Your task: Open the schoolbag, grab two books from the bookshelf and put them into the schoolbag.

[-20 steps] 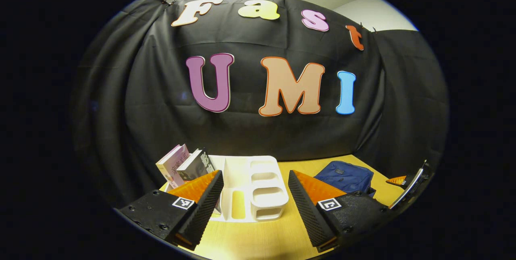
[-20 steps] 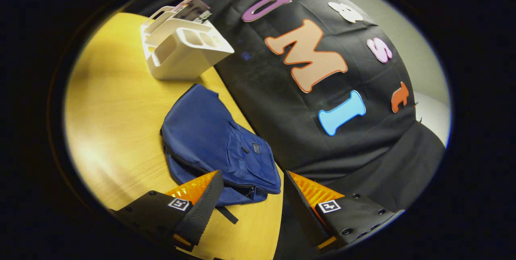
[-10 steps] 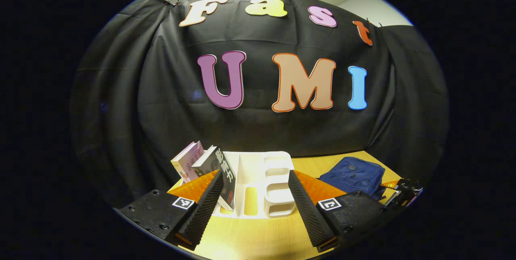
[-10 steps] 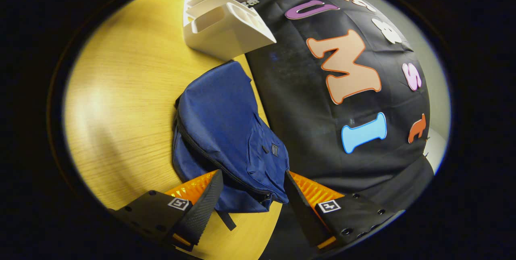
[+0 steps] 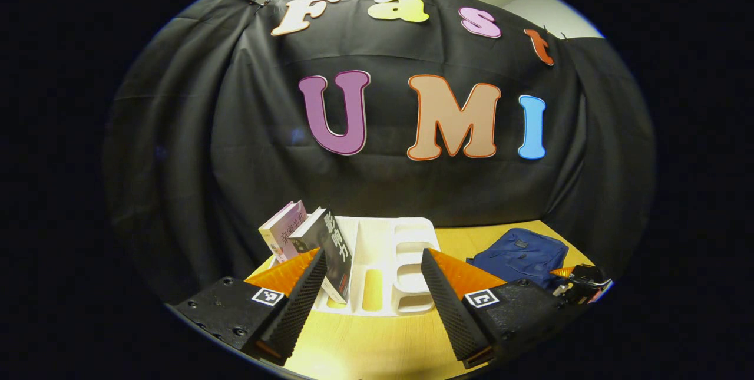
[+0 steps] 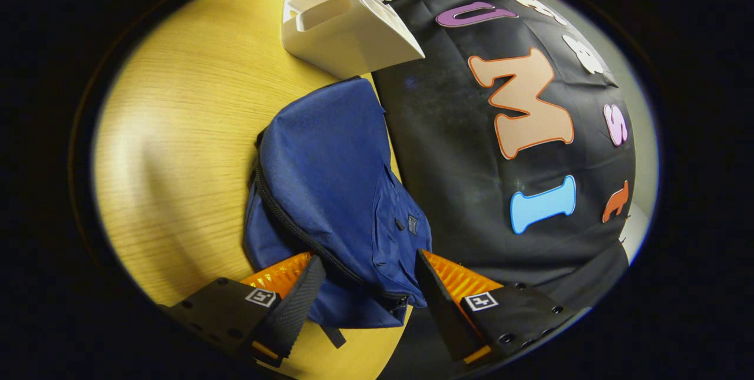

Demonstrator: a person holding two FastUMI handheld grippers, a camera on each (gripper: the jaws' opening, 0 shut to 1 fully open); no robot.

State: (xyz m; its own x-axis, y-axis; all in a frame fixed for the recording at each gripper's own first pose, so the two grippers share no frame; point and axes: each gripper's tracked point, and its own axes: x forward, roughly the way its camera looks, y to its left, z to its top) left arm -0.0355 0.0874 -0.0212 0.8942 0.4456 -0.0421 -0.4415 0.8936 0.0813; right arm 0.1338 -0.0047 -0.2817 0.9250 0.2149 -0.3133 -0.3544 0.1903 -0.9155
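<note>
Right tool [image 6: 365, 286], jaws apart, straddles the zipped end of the schoolbag [image 6: 330, 174], lying lengthwise along the desk's [image 6: 177, 132] back edge. Left tool [image 5: 374, 286], likewise apart, faces the bookshelf [image 5: 383, 262].

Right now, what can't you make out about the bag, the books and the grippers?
- Schoolbag zipper end: right gripper view, lies low between the right gripper fingers; slider too small to tell.
- Books: left gripper view, lower parts hidden by the left gripper finger and the white bookshelf.
- Right gripper, far off in the left gripper view: cut by the edge.
</note>
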